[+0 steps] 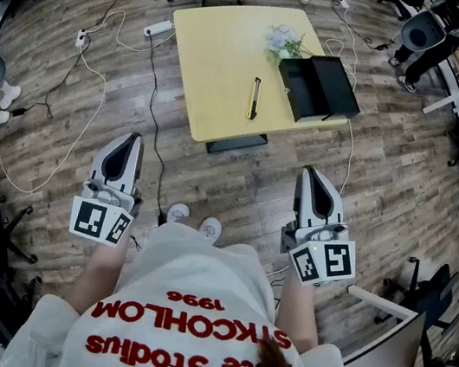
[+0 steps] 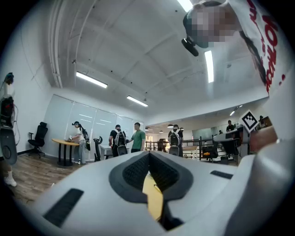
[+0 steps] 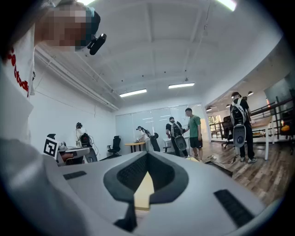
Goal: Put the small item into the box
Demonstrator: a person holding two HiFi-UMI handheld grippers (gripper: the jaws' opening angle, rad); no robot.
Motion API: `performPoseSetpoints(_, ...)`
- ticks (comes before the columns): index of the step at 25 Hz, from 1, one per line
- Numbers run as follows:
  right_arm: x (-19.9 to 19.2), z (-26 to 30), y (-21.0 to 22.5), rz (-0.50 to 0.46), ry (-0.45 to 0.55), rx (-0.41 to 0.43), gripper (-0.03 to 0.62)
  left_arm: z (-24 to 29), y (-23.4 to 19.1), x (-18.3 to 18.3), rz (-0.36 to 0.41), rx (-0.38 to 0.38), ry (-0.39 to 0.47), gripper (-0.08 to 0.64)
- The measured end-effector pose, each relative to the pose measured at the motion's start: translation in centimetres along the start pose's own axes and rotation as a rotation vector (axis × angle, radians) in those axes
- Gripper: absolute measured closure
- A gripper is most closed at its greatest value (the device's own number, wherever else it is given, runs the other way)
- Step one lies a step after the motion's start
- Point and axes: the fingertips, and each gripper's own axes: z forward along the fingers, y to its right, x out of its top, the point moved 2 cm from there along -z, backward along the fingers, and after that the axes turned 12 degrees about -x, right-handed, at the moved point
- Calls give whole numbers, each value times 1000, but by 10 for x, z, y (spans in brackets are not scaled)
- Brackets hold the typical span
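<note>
L tongs (image 1: 134, 139): shut, tips meeting, nothing gripped. In the left gripper view (image 2: 149, 156) the dark pads (image 2: 133, 173) close to a point, w/ only a thin pale-yellow sliver showing low in the slot; can't tell what that is. R tongs (image 1: 309, 173): same, closed and empty; the right gripper view (image 3: 147, 155) shows the pads (image 3: 131, 173) joined at the tip w/ a similar pale strip below. Both are held low by the person's waist, over wood floor, well apart from the desk (image 1: 221, 54).

Small item (image 1: 254, 99): slim yellow-and-black stick lying on the desk, just left of the box (image 1: 303, 90), not touching it. Box is black, lid open, at the desk's R edge. A white clump (image 1: 281, 40) sits behind it; too small to tell what.

Gripper views aim up and out across the room, so desk, item and box don't show there. Person's forearms are partly cut off by the shirt (image 1: 191, 303) in the head view.
</note>
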Motion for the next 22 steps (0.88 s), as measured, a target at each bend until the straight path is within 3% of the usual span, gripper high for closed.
performPoseSetpoints(13,2,10,1,36,0,23,588,10,-2,-2,-5,-6,-12,554)
performPoseSetpoints(22,6,42,18,34,-22,20,588,56,-21,-15,-34,-35,-18,554)
